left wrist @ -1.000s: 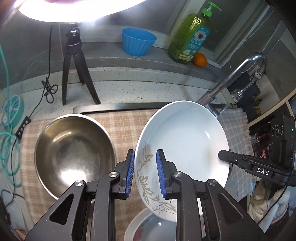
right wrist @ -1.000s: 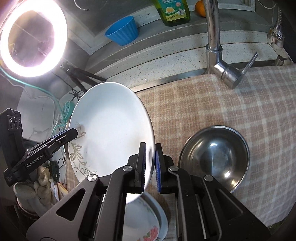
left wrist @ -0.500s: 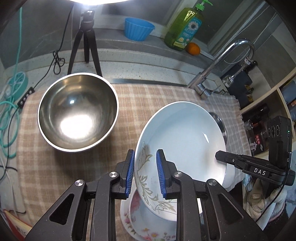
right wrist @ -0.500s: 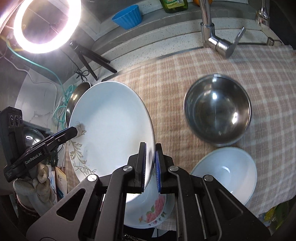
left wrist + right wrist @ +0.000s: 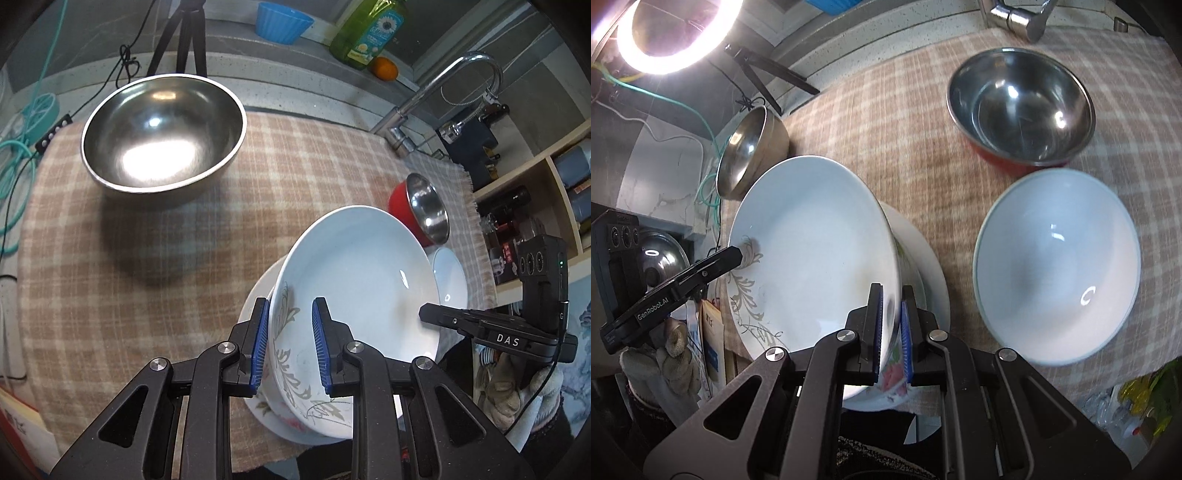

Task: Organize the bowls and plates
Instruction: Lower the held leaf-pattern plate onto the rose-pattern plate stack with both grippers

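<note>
Both tongs clamp one white plate (image 5: pixel 354 288): L tongs (image 5: pixel 290 343) on its near rim, R tongs (image 5: pixel 891 325) on the opposite rim. Plate's tilted, just over a floral plate (image 5: pixel 923 266) on the worktop cloth (image 5: pixel 147 258). White bowl (image 5: pixel 1056 266) beside it.

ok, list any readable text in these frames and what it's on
"DAS": white letters on the right gripper, seen from the left wrist.
"GenRobot.AI": white letters on the left gripper, seen from the right wrist.
Green soap bottle label: daisy picture, print too blurred to read.
Shelf packages: unreadable.
</note>
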Available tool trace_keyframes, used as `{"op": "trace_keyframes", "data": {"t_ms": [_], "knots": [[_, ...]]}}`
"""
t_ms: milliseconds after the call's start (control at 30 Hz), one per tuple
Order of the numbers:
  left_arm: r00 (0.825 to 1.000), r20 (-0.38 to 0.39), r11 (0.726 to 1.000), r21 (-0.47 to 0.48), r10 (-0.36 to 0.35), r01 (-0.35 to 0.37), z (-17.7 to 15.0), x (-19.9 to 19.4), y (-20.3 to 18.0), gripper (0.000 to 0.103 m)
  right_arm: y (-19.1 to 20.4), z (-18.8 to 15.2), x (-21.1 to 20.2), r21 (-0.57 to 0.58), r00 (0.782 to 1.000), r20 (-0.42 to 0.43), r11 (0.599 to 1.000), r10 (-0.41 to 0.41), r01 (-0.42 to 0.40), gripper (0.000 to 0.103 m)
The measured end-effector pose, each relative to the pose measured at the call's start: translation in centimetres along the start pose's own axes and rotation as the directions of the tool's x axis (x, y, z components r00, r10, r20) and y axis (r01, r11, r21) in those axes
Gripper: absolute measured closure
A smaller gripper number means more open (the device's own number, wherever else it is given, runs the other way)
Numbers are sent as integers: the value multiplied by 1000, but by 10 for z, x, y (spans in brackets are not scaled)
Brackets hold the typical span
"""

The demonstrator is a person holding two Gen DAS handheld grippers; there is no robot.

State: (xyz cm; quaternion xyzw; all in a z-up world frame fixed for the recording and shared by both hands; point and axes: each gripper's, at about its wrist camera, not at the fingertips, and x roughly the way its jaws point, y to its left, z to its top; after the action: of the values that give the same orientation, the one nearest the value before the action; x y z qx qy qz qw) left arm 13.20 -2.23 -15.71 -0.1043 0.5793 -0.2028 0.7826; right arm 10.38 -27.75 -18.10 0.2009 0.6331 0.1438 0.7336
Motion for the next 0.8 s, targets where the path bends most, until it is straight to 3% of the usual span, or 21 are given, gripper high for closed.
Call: {"op": "trace_keyframes", "data": {"t_ms": [800], "knots": [[999,-43,1000,-29,8,-9,-19,18,9,82,3,-10,13,-60,998,-36,997,-55,53,94]]}}
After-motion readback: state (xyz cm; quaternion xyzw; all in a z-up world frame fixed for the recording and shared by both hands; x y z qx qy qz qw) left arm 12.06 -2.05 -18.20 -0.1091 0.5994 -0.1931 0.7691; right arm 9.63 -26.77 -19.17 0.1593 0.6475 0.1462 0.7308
